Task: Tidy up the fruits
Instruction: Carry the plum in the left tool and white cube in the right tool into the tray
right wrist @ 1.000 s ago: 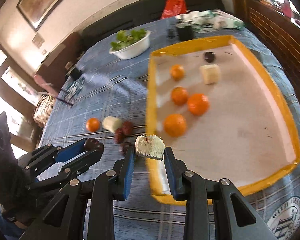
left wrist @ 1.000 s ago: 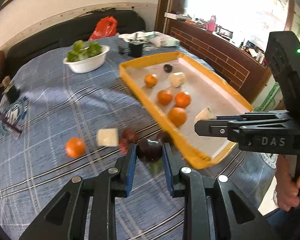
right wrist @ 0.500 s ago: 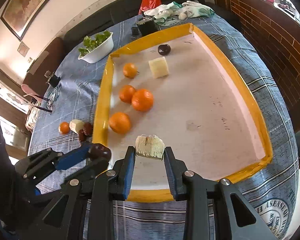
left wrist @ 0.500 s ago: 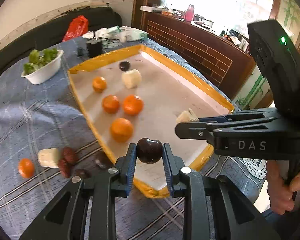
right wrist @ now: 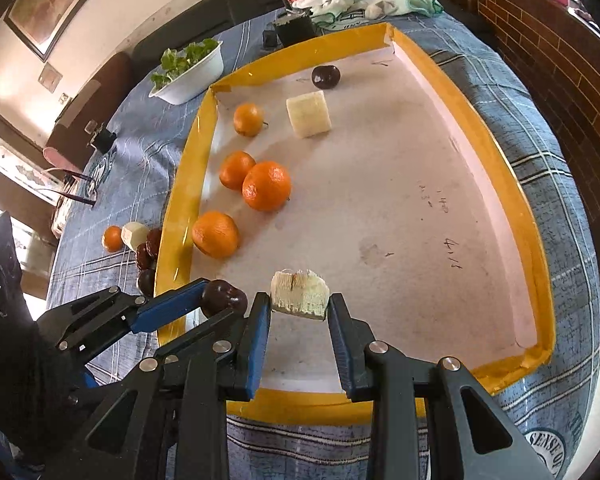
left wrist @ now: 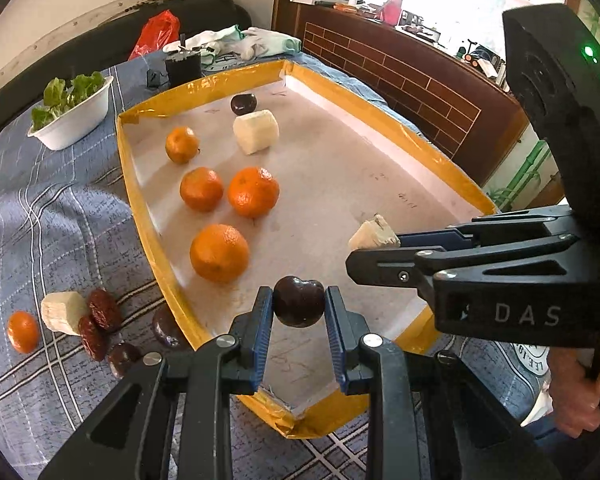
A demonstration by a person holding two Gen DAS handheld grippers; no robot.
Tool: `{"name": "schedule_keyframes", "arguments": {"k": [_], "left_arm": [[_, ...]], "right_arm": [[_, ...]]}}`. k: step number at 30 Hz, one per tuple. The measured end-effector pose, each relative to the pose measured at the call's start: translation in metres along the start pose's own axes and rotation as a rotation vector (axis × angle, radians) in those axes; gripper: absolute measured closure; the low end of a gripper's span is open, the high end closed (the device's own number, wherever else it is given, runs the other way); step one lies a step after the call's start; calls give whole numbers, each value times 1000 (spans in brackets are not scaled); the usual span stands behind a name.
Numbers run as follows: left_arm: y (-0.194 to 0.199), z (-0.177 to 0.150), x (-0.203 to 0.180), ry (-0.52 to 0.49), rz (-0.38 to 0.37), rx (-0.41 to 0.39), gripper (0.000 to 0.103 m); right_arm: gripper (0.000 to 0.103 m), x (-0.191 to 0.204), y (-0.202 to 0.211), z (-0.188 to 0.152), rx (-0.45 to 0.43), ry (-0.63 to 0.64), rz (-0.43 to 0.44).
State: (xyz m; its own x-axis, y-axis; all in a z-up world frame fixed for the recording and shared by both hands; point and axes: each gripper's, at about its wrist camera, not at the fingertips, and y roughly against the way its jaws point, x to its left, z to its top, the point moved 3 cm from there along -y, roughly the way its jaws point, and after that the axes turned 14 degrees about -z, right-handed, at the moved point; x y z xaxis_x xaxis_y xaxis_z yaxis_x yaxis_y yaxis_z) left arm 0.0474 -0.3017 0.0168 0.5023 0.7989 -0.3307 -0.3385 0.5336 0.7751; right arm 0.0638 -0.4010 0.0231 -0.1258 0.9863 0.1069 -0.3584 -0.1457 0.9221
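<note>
Blue-padded jaws of the left gripper (left wrist: 299,307) clamp a dark plum (left wrist: 299,306), while the right gripper (right wrist: 299,305) pinches a pale fruit chunk (right wrist: 299,293). Both hang over the yellow-rimmed tray (right wrist: 500,152), likely to join the oranges (right wrist: 266,185) already sorted there.

Yellow-rimmed shallow tray (left wrist: 140,216): four round oranges (left wrist: 219,253), one pale cut chunk (left wrist: 256,131), one dark round plum (left wrist: 243,103) at far end. A second dark glossy plum (left wrist: 299,306) and a fibrous pale chunk (right wrist: 299,293) are held above the near end.
</note>
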Motion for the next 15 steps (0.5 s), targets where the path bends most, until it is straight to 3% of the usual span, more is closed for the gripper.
{"name": "schedule_keyframes", "arguments": {"k": [15], "left_arm": [[-4,-2,7,18,39,-1,78]], "right_arm": [[70,6,-16,8,19,27,-5]]}}
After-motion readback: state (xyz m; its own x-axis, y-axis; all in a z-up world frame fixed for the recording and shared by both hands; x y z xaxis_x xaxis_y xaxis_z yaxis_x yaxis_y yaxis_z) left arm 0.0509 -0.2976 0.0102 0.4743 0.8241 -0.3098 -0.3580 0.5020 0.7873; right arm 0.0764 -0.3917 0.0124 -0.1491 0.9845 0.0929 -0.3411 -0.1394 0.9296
